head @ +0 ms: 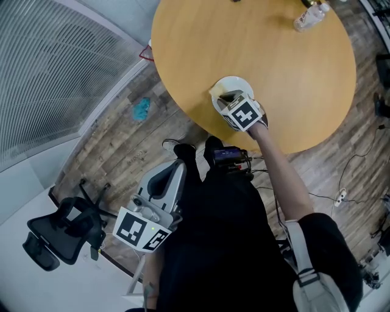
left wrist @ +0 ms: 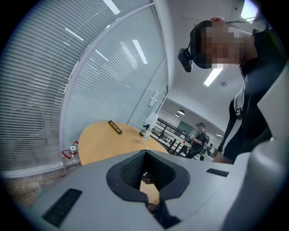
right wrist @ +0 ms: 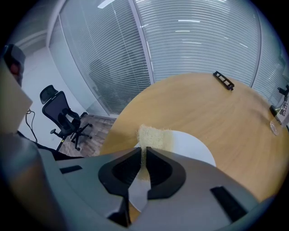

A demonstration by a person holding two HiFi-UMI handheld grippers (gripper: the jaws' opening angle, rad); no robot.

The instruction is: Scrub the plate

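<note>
A white plate (head: 234, 87) lies near the front edge of the round wooden table (head: 286, 73). My right gripper (head: 230, 97) is over it, shut on a yellow sponge (head: 217, 91) that rests on the plate's near-left part. In the right gripper view the sponge (right wrist: 156, 136) sticks out past the pinching jaws of my right gripper (right wrist: 144, 150), onto the plate (right wrist: 196, 151). My left gripper (head: 180, 163) is held low, off the table by the person's legs. In its own view my left gripper (left wrist: 145, 153) has its fingertips together, with nothing held.
A water bottle (head: 309, 16) stands at the table's far side, and a black strip (right wrist: 224, 80) lies farther back. An office chair (head: 61, 233) stands on the floor at the left. Cables (head: 341, 195) run over the floor at the right. Slatted glass walls curve behind.
</note>
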